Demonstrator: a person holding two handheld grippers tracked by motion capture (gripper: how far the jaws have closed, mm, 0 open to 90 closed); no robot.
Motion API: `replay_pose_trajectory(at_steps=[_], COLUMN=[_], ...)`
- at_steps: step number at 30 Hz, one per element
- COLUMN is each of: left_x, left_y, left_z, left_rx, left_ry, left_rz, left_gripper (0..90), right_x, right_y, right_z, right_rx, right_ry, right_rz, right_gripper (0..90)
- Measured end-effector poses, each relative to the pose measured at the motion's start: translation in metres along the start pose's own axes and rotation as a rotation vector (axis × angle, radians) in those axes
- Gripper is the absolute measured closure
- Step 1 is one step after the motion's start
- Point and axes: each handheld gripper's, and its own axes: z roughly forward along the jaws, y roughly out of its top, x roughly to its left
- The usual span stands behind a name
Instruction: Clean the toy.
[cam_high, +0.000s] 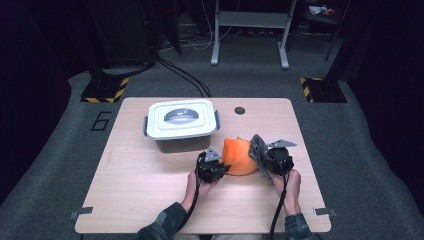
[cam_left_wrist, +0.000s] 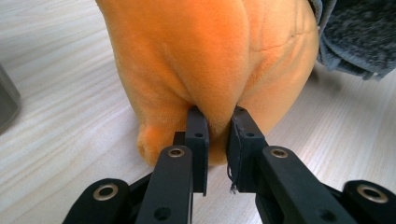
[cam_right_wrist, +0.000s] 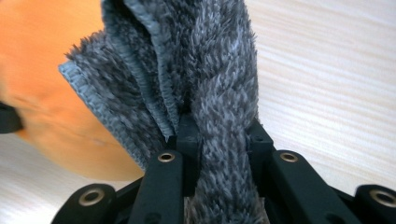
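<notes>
An orange plush toy (cam_high: 237, 156) (cam_left_wrist: 210, 56) stands on the wooden table (cam_high: 150, 190), right of its middle. My left gripper (cam_high: 223, 167) (cam_left_wrist: 218, 119) is at the toy's left side, shut on a pinched fold of its orange fur low down. My right gripper (cam_high: 260, 157) (cam_right_wrist: 219, 130) is shut on a grey fuzzy cloth (cam_high: 257, 147) (cam_right_wrist: 196, 70), which stands up bunched between the jaws. The cloth (cam_left_wrist: 355, 37) lies against the right side of the plush toy (cam_right_wrist: 37, 84).
A grey box with a white handled lid (cam_high: 182, 122) stands just behind and left of the toy. A small dark hole (cam_high: 240, 110) sits near the table's far edge. Cables run over the floor beyond the table.
</notes>
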Motion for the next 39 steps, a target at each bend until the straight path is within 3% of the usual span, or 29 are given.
replay_pose_trajectory(at_steps=[5, 13, 16, 19, 23, 24, 27, 28, 30, 34, 35, 36, 37, 38, 39], left_x=[0.000, 0.000, 0.001, 0.001, 0.001, 0.001, 0.001, 0.001, 0.001, 0.000, 0.000, 0.000, 0.000, 0.000, 0.000], left_y=[0.000, 0.000, 0.000, 0.000, 0.000, 0.000, 0.001, 0.001, 0.001, 0.001, 0.001, 0.001, 0.001, 0.001, 0.001], left_z=[0.001, 0.001, 0.001, 0.000, 0.000, -0.001, 0.000, 0.000, 0.000, 0.000, 0.000, 0.000, 0.000, -0.001, -0.001], left_rx=[-0.002, 0.000, -0.001, -0.005, -0.007, -0.006, -0.009, -0.008, -0.010, -0.008, -0.006, -0.003, -0.003, 0.002, 0.002], left_ry=[-0.003, -0.003, 0.001, 0.007, 0.010, 0.010, 0.011, 0.012, 0.011, 0.012, 0.011, 0.014, 0.014, 0.011, 0.011], left_rz=[-0.004, -0.004, -0.006, -0.008, -0.010, -0.009, -0.008, -0.007, -0.007, -0.005, -0.004, 0.000, 0.000, 0.004, 0.004], left_gripper=[79.8, 79.8, 79.7, 79.8, 79.8, 79.8, 79.8, 79.8, 79.8, 79.7, 79.7, 79.8, 79.8, 79.7, 79.8], right_x=[-0.011, -0.017, -0.017, -0.019, -0.024, -0.025, -0.025, -0.021, -0.017, 0.005, 0.012, 0.028, 0.028, 0.043, 0.043], right_y=[-0.007, -0.018, -0.019, -0.017, -0.015, -0.014, -0.012, -0.008, -0.005, 0.009, 0.013, 0.019, 0.019, 0.024, 0.024], right_z=[0.015, 0.039, 0.041, 0.035, 0.016, 0.004, -0.009, -0.021, -0.027, -0.041, -0.043, -0.042, -0.042, -0.038, -0.038], right_rx=[0.045, 0.109, 0.113, 0.121, 0.082, 0.050, 0.016, -0.022, -0.036, -0.086, -0.082, -0.076, -0.076, -0.068, -0.068], right_ry=[0.002, 0.017, 0.023, 0.018, 0.000, -0.011, -0.004, -0.005, 0.005, 0.048, 0.056, 0.078, 0.078, 0.084, 0.084], right_rz=[0.038, 0.052, 0.054, 0.050, 0.068, 0.065, 0.065, 0.038, 0.026, -0.040, -0.062, -0.102, -0.102, -0.142, -0.142], right_gripper=[73.7, 73.5, 73.5, 73.7, 73.9, 74.0, 74.0, 74.0, 74.0, 73.8, 73.7, 73.7, 73.7, 73.6, 73.6])
